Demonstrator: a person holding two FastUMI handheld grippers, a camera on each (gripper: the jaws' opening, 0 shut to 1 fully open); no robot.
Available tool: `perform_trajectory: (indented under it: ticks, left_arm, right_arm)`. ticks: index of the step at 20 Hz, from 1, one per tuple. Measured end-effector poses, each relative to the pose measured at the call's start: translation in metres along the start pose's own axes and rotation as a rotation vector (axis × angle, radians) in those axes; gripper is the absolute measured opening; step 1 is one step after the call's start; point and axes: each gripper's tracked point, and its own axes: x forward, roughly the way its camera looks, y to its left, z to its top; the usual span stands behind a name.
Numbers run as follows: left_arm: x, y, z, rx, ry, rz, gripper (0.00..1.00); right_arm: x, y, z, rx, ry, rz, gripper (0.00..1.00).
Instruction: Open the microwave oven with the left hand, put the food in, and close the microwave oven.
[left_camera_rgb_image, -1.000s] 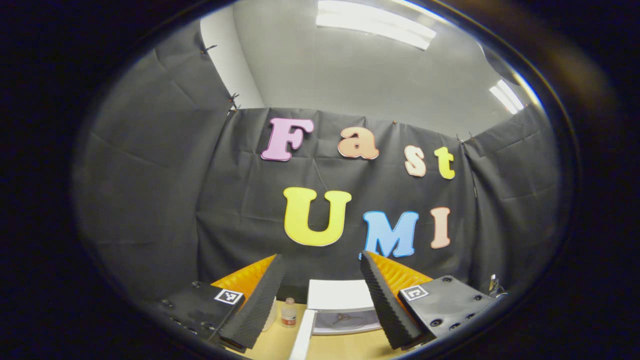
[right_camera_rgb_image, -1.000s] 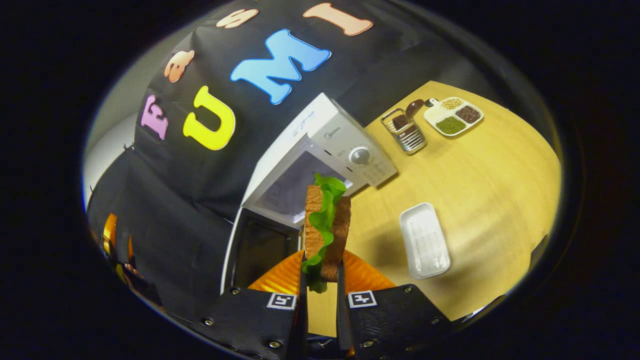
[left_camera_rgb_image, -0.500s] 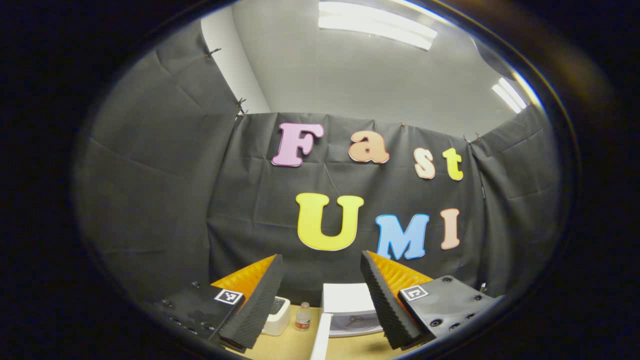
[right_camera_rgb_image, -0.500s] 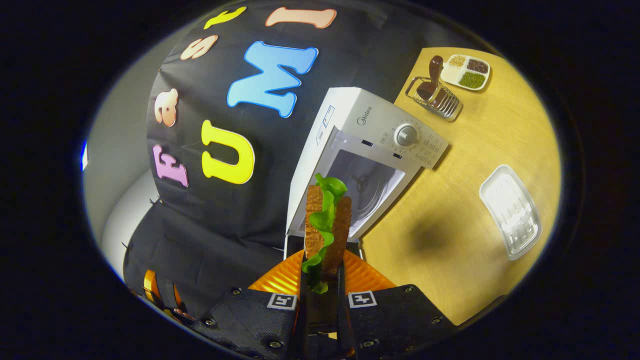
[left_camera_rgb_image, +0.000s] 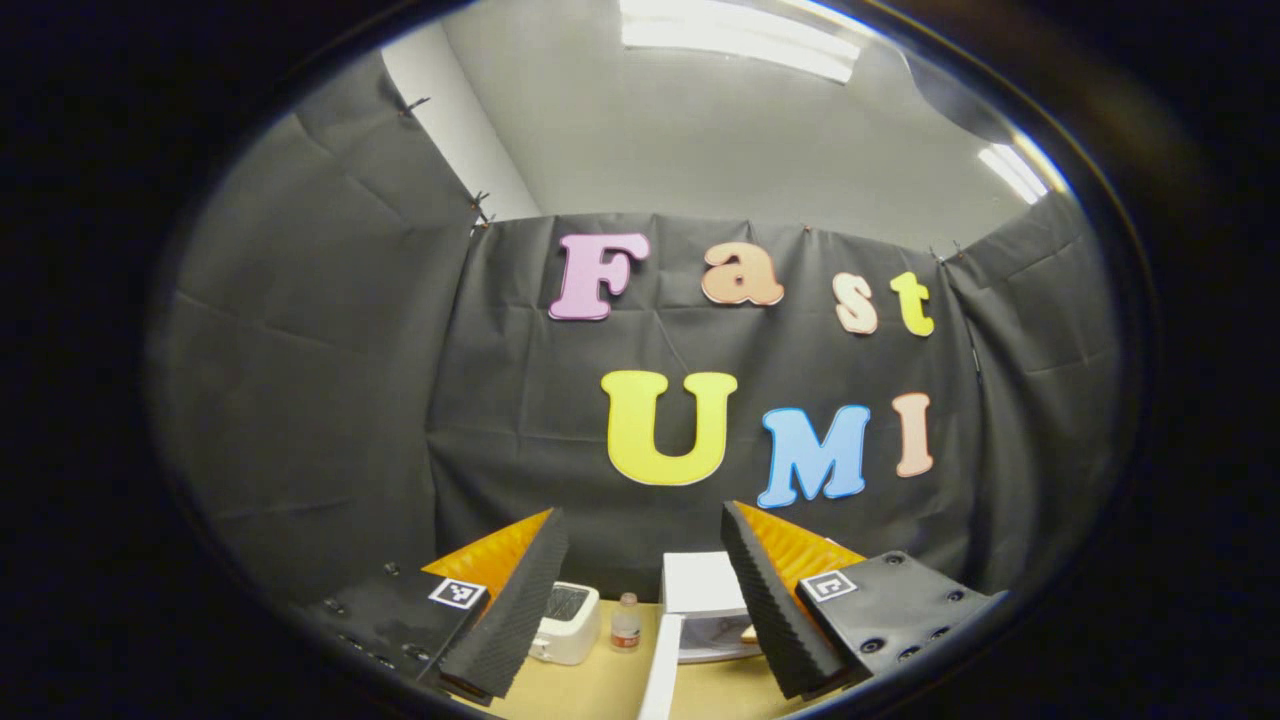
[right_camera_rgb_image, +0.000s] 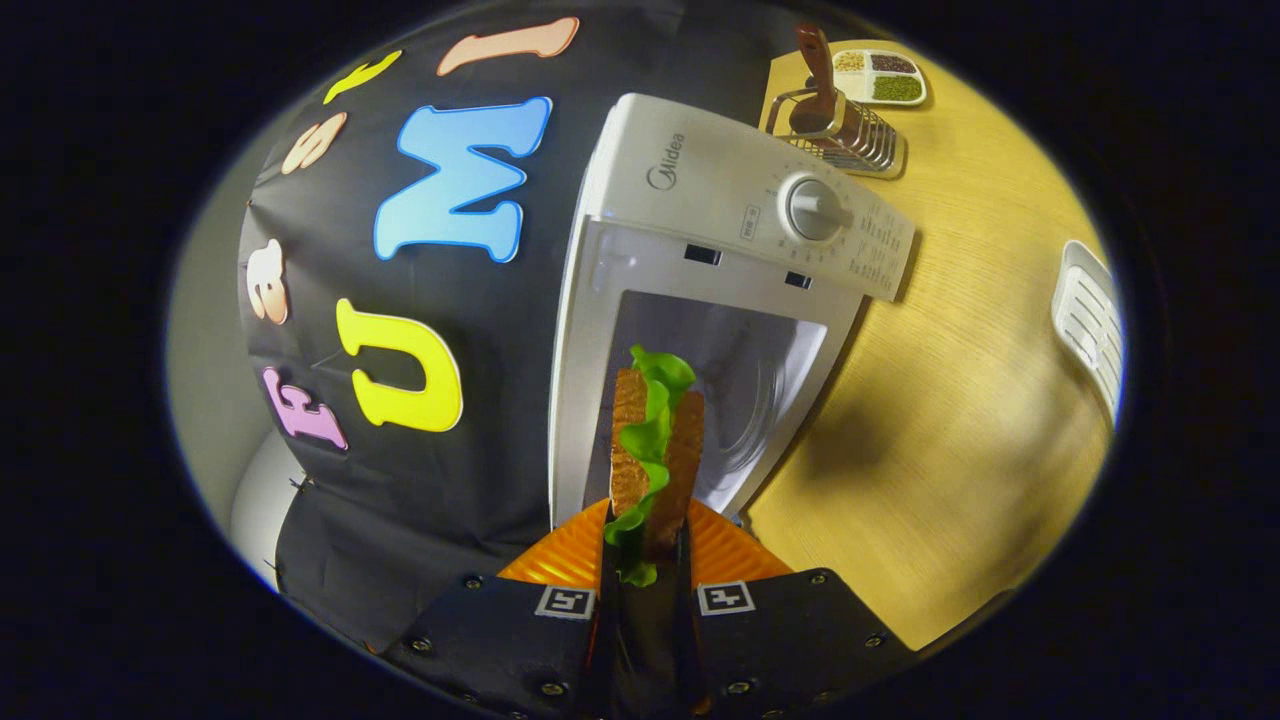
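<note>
In the right gripper view my right gripper (right_camera_rgb_image: 645, 545) is shut on a sandwich (right_camera_rgb_image: 652, 445) of two brown bread slices with green lettuce between them. The sandwich stands just in front of the open cavity of the white microwave oven (right_camera_rgb_image: 700, 220), whose turntable shows behind it. In the left gripper view my left gripper (left_camera_rgb_image: 640, 590) is open with nothing between its fingers, held high and well back from the microwave oven (left_camera_rgb_image: 700, 600). The oven's open door (left_camera_rgb_image: 662, 675) juts toward me, seen edge-on.
On the wooden table (right_camera_rgb_image: 960, 420) stand a wire rack with a brown-handled tool (right_camera_rgb_image: 835, 125), a divided dish of beans (right_camera_rgb_image: 880, 78) and a white tray (right_camera_rgb_image: 1090, 320) at the right edge. Left of the oven sit a white toaster (left_camera_rgb_image: 568, 620) and a small bottle (left_camera_rgb_image: 626, 620).
My right gripper has carried the sandwich much closer to the microwave's opening, which now looms large. The left gripper's view has shifted left, bringing the toaster into sight.
</note>
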Motion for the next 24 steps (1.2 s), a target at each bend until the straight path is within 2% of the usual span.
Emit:
perform_trajectory:
  ticks: [3,8,10,13,15,16,18,22,24]
  left_arm:
    - [0.002,0.009,0.009,-0.034,-0.015,0.001,0.98]
    - [0.014,0.016,0.012,-0.019,-0.009,0.004,0.98]
    - [0.018,0.012,0.003,-0.007,0.012,-0.006,0.98]
    - [0.020,0.013,-0.008,0.013,0.044,-0.005,1.00]
    - [0.023,0.017,-0.013,0.015,0.058,0.001,0.96]
    - [0.022,0.019,-0.013,0.017,0.061,0.010,1.00]
    - [0.020,0.023,-0.015,0.021,0.064,0.028,0.98]
    - [0.021,0.021,-0.022,0.045,0.083,0.032,0.98]
    - [0.021,0.017,-0.023,0.041,0.082,0.023,1.00]
  right_arm:
    - [0.033,-0.005,0.005,-0.004,-0.072,0.007,0.23]
    - [0.084,-0.014,0.025,0.079,-0.283,0.017,0.23]
    - [0.105,-0.017,0.025,0.110,-0.328,0.005,0.23]
    - [0.134,-0.029,0.029,0.143,-0.373,-0.032,0.23]
    - [0.149,-0.038,0.033,0.164,-0.403,-0.058,0.23]
    - [0.156,-0.043,0.034,0.177,-0.410,-0.076,0.23]
    - [0.168,-0.045,0.035,0.185,-0.424,-0.065,0.23]
    - [0.178,-0.050,0.028,0.182,-0.416,-0.084,0.23]
    - [0.174,-0.057,0.024,0.177,-0.390,-0.142,0.28]
